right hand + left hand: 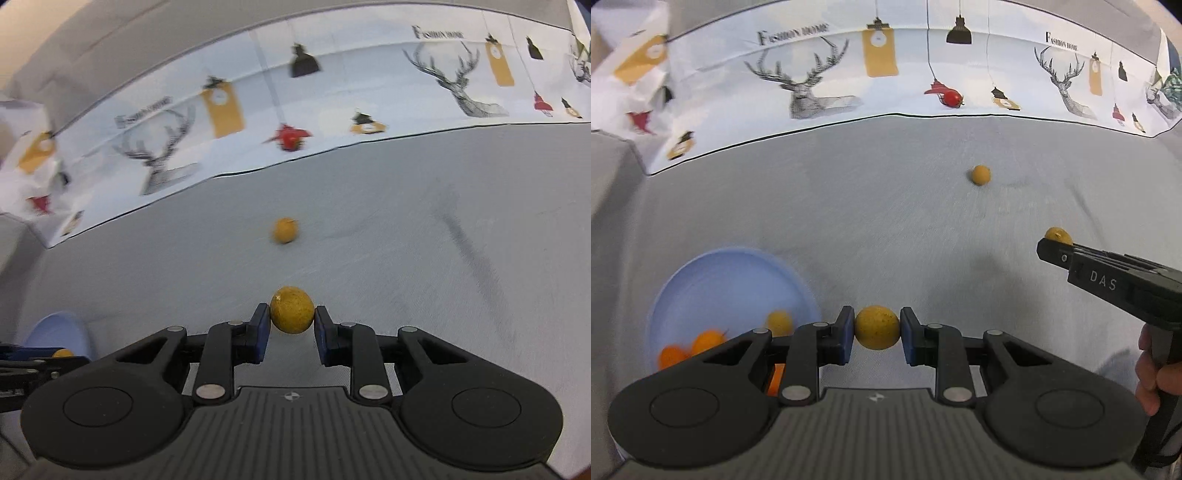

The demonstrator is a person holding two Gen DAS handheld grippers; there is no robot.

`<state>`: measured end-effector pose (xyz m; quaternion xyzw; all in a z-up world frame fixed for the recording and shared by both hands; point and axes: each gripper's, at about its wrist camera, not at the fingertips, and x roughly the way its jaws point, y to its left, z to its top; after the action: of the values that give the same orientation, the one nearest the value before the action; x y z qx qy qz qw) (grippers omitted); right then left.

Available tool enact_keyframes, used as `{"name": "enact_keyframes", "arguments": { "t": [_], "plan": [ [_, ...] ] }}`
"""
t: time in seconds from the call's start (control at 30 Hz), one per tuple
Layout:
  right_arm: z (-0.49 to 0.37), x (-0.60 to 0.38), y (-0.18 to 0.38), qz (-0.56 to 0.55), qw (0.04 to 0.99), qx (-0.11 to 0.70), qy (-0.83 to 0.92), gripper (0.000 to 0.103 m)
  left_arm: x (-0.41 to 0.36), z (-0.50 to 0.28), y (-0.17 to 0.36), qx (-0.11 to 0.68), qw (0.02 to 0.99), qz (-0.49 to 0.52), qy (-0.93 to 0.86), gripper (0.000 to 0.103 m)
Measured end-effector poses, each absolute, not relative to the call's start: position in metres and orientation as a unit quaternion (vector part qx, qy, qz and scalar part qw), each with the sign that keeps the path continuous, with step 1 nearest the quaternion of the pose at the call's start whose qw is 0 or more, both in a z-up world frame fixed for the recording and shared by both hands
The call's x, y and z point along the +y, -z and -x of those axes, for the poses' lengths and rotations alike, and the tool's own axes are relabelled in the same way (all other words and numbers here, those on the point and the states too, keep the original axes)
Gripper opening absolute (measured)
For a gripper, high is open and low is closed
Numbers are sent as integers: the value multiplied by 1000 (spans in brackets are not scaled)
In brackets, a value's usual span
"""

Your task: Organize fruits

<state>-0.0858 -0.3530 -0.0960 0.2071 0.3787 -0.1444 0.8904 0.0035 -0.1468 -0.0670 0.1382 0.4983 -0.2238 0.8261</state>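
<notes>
My left gripper [877, 334] is shut on a round yellow-brown fruit [877, 321], held above the grey cloth just right of a pale blue plate [701, 273]. The plate holds small orange fruits [705, 339] and one yellow-brown fruit [779, 321]. My right gripper [291, 323] is shut on a second yellow-brown fruit [291, 308]. In the left wrist view this right gripper [1054, 243] reaches in from the right with its fruit [1058, 233] at the tips. One more yellow-brown fruit [980, 174] [285, 230] lies loose on the cloth.
A small red fruit [952, 98] [290, 141] rests on the printed deer cloth [820, 92] at the back. The blue plate [55, 330] and the left gripper [44, 360] show at the right wrist view's lower left. A hand [1156, 373] grips the right tool's handle.
</notes>
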Motion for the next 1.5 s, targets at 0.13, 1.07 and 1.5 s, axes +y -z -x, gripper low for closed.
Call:
{"name": "enact_keyframes", "arguments": {
  "t": [0.13,1.07,1.5],
  "plan": [
    [106,-314,68,-206,900,367,115,27,-109,20,48,493,834,-122,218,29],
    [200,-104,-39,-106,938,327,-37,27,86,122,-28,429,891,-13,148,29],
    [209,-81,-49,-75,942,323,-45,27,106,133,-36,415,898,10,148,29]
  ]
}}
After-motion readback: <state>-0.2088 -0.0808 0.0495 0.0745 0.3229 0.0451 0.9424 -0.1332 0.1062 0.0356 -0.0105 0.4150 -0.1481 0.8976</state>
